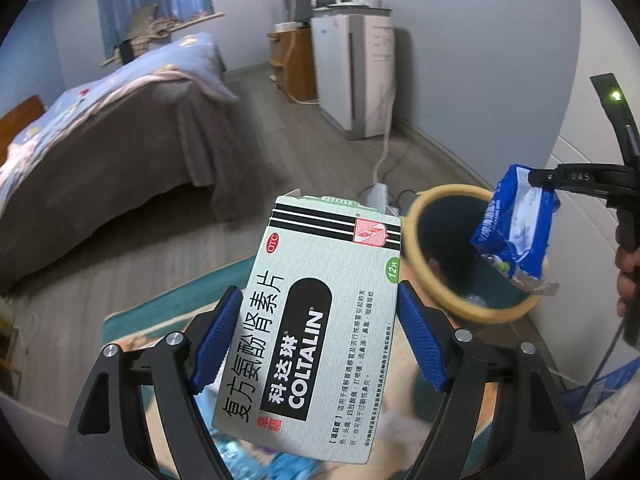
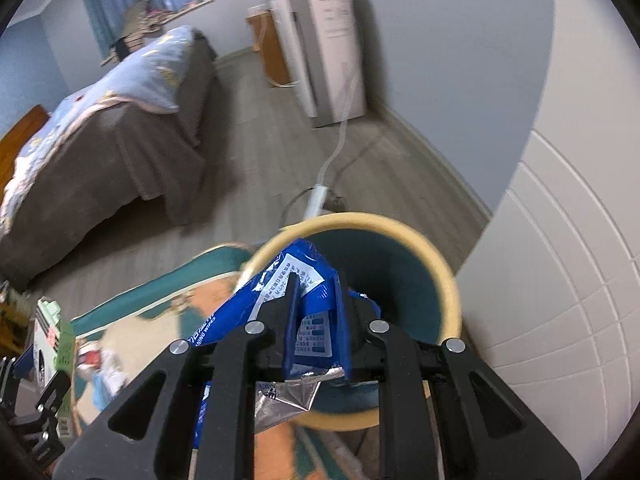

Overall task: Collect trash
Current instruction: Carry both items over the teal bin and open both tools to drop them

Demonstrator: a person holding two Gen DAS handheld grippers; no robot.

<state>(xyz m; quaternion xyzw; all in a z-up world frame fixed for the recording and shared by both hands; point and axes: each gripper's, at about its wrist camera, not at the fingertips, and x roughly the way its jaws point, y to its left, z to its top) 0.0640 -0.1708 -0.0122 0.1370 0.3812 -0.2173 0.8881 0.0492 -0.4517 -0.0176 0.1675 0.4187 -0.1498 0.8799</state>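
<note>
Carrying one piece of trash in each gripper, the person is at the drop-off stage. The left gripper (image 1: 318,344) has its jaws spread wide and pressed on the two long sides of a pale green box (image 1: 316,320), which stands tilted above the rug (image 1: 168,300), beside the bin (image 1: 472,312) and not yet over its mouth. The right gripper (image 2: 316,312) is nearly closed, pinching a blue wrapper (image 2: 308,280) (a wipes pack, by its print) that hangs just over the near rim of the bin. In the left wrist view the same wrapper dangles above the bin's right side.

Judged from this, two items are picked up and neither is released yet; the wrapper looks closest to going in. Something small already lies at the bottom of the bin. More litter seems to remain on the rug below the left gripper, though it is too blurred to name.

Around them: a bed (image 1: 100,140) at the left, a white appliance (image 1: 352,76) by the far wall, and a cord (image 2: 336,148) running across the floor toward the bin. Nothing blocks the bin's mouth, but the two grippers are near each other there, so the box may have to wait its turn.
</note>
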